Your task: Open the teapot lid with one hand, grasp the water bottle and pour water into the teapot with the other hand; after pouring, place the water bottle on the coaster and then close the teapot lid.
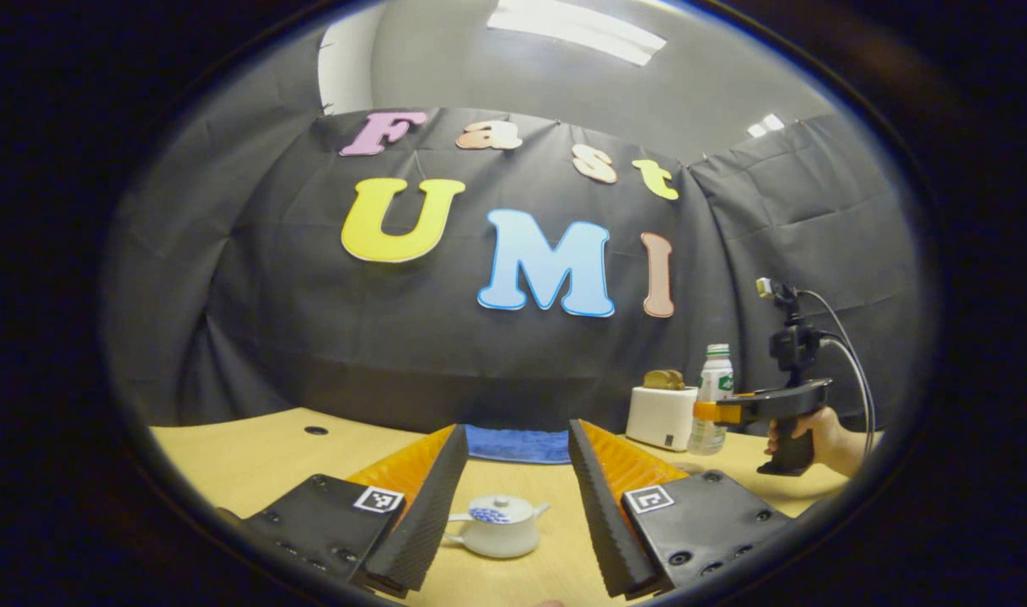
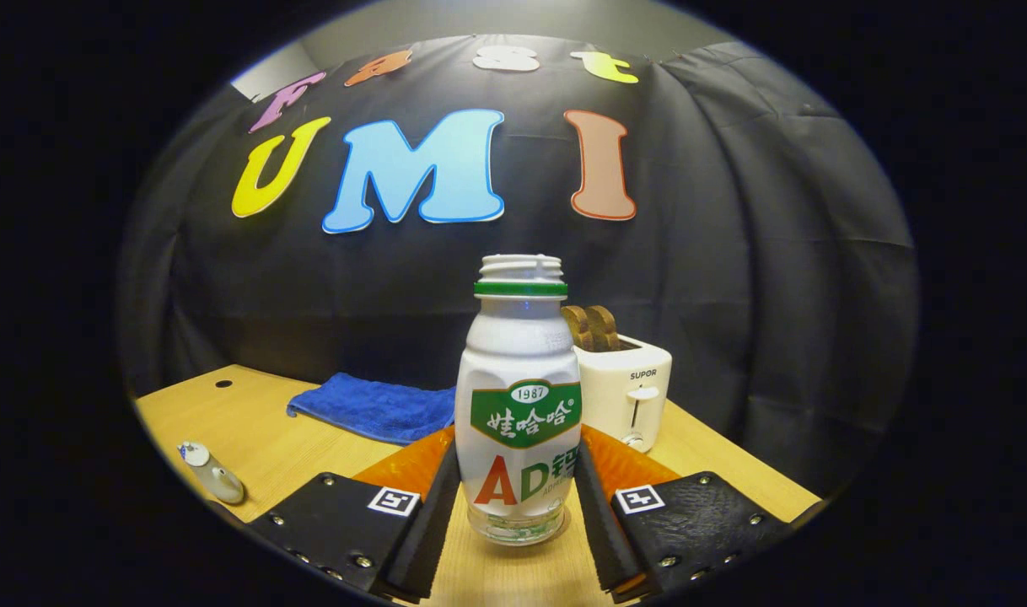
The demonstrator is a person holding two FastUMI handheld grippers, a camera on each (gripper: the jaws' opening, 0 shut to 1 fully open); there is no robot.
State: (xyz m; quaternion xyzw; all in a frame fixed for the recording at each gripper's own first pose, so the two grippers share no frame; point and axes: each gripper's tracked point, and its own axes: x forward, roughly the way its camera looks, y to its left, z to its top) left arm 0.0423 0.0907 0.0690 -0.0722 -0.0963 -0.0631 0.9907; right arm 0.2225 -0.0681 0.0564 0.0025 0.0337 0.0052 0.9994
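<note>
My right gripper (image 2: 513, 514) has its fingers set round the lower body of the water bottle (image 2: 518, 405), which stands uncapped on the surface (image 2: 277, 447); both look to be touching its sides, though I cannot tell whether they press. I judge it light, thin-walled plastic, slick on the label and apt to slop (no cap), so I would hold it low and keep it upright. My left gripper (image 1: 513, 506) hangs open above the teapot (image 1: 498, 526), lid on, at six o'clock between its fingers. That small lid knob looks glazed, hard and fragile: pinch it squarely.
</note>
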